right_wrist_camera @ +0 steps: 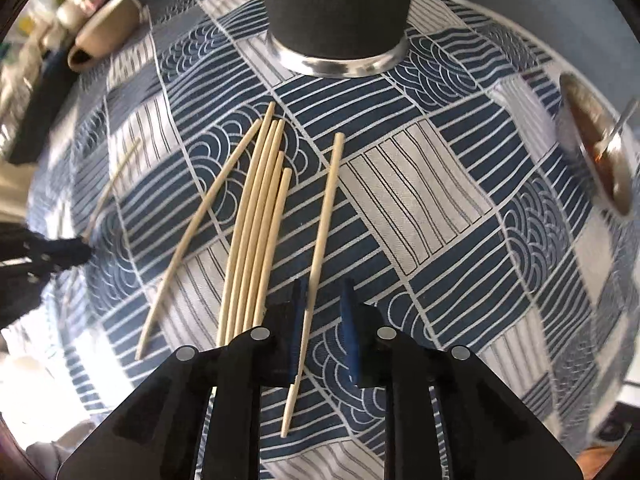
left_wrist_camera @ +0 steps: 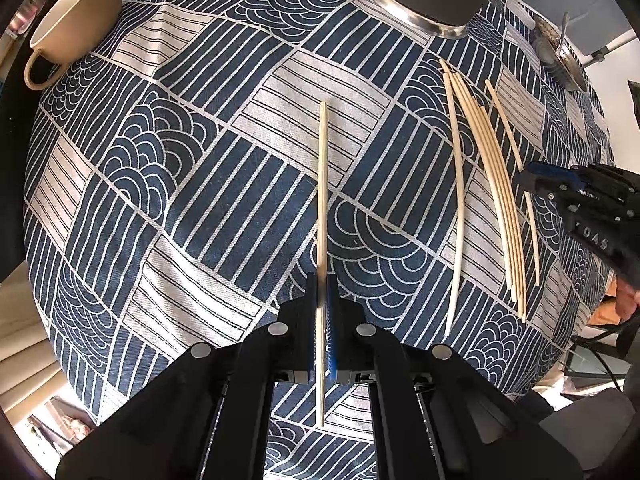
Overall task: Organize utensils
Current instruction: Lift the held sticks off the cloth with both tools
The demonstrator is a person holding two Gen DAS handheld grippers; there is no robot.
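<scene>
Raised letters "DAS" on the black body of the right gripper (left_wrist_camera: 538, 184), nothing else legible

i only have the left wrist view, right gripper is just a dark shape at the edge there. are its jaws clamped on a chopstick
Observer: No. In the right wrist view the right gripper has its jaws apart, with nothing clamped.
Operator: anything between them
Observer: Yes, a single chopstick lies flat on the tablecloth between the jaws, close beside one pad.
Operator: whats ahead of that gripper
Observer: The dark holder with a metal rim stands straight ahead, beyond the chopstick's far tip.
</scene>
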